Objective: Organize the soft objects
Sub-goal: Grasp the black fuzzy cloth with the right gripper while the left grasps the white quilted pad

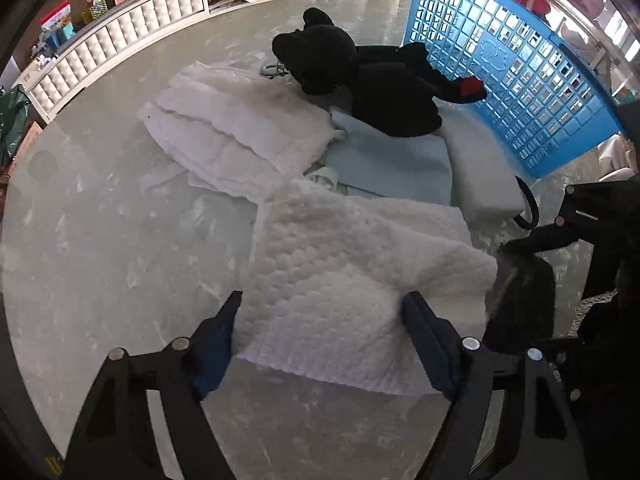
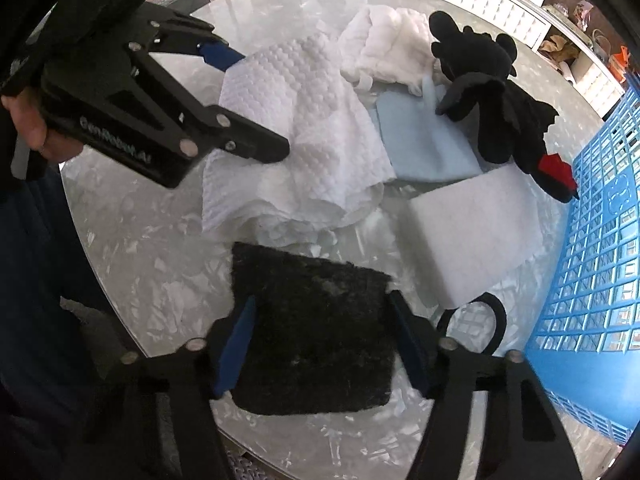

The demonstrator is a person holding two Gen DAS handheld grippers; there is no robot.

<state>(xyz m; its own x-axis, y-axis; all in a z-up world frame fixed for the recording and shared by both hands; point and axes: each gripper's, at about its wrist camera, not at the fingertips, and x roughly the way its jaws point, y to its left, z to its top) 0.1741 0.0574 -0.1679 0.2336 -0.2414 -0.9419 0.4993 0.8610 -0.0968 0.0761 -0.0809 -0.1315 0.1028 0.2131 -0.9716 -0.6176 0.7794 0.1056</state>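
Note:
A white textured cloth lies crumpled on the round table. My left gripper points down onto it with a pad pressed against each side of a bunched fold. A flat black sponge lies nearer the table's edge. My right gripper straddles it with both pads against its side edges. Beyond them lie a black plush toy with a red tail tip, a light blue cloth, a white foam block and white quilted fabric.
A blue plastic lattice basket stands on the table's right side, close to the foam block and the toy's tail. A black scissor-like loop lies between sponge and basket. White padded cabinets ring the far side. A hand holds the left gripper.

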